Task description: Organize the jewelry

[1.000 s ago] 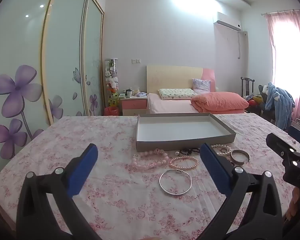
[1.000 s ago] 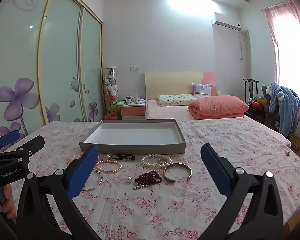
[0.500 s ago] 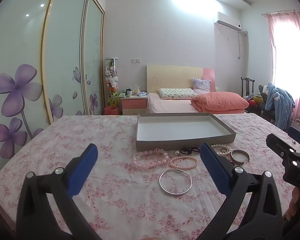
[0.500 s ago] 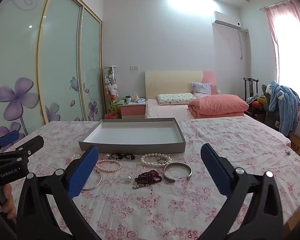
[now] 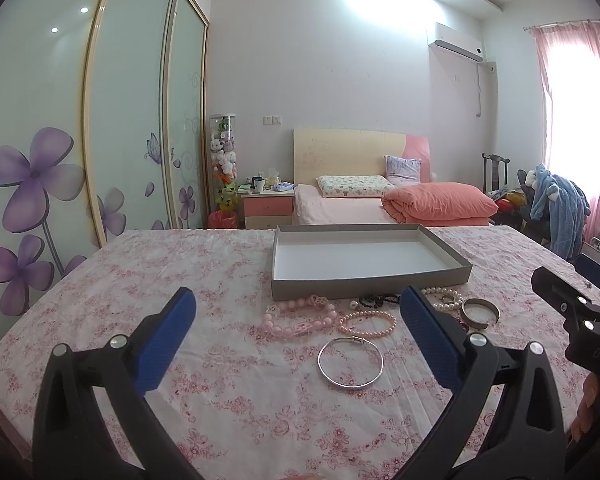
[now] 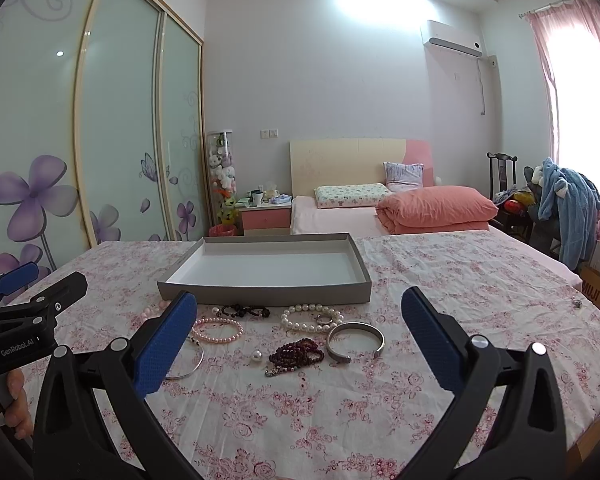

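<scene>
Across the middle of both frames lies the flowered tablecloth [image 6: 440, 280], and the empty grey tray [image 5: 364, 278] sits centre frame, its front wall just behind the jewelry. You hold the left gripper [image 5: 296, 332] and the right gripper [image 6: 300, 332] spread wide with nothing in either. Below the tray lie the pink bead necklace [image 5: 300, 322], silver bangle [image 5: 350, 362], open cuff [image 6: 355, 340], white pearls [image 6: 306, 318] and dark red beads [image 6: 296, 354]. The pieces lie close together, so closing on one could snag its neighbour; thin rings may slip flat against cloth.

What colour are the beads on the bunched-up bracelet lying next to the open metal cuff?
Dark red, almost maroon, on the bunched beaded bracelet; the right wrist view shows it best.
</scene>
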The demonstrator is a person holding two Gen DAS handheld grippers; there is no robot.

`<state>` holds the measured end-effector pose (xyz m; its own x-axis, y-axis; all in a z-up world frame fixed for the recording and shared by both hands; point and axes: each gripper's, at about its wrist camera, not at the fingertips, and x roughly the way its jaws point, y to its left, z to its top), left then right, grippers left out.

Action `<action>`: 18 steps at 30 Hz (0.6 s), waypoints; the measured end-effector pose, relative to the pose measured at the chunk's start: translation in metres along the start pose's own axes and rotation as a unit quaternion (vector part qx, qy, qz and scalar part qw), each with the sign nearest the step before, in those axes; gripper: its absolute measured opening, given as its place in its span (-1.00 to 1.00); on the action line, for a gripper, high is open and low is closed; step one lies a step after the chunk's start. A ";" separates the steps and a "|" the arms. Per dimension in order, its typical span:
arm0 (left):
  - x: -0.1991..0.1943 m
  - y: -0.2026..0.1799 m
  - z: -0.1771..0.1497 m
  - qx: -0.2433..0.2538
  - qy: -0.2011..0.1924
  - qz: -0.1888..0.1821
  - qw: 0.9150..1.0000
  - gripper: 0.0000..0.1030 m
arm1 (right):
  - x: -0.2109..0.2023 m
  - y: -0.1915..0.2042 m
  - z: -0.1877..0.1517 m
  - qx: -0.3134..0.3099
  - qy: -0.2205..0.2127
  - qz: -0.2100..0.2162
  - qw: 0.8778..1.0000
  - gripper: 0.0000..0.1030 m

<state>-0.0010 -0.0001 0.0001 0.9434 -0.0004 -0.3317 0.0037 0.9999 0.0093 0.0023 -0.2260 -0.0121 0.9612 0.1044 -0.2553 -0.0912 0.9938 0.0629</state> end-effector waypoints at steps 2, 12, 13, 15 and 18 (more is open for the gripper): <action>-0.001 0.000 0.000 0.000 0.000 -0.001 1.000 0.92 | 0.000 0.000 0.000 0.000 0.001 0.000 1.000 0.97; 0.001 0.000 0.000 -0.001 0.001 0.000 1.000 0.92 | 0.000 0.000 0.000 0.001 0.001 0.000 1.000 0.97; 0.001 0.000 0.000 -0.001 0.001 0.000 1.000 0.92 | 0.000 0.000 0.000 0.001 0.001 0.001 1.000 0.97; 0.001 0.000 0.000 -0.001 0.002 0.000 1.000 0.92 | 0.000 0.000 0.000 0.001 0.002 0.001 1.000 0.97; 0.001 0.000 0.000 -0.001 0.002 0.000 1.000 0.92 | 0.000 0.000 0.000 0.001 0.002 0.001 1.000 0.97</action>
<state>0.0001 0.0002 -0.0001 0.9421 -0.0005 -0.3354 0.0031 1.0000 0.0074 0.0025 -0.2263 -0.0123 0.9602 0.1056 -0.2585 -0.0918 0.9937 0.0649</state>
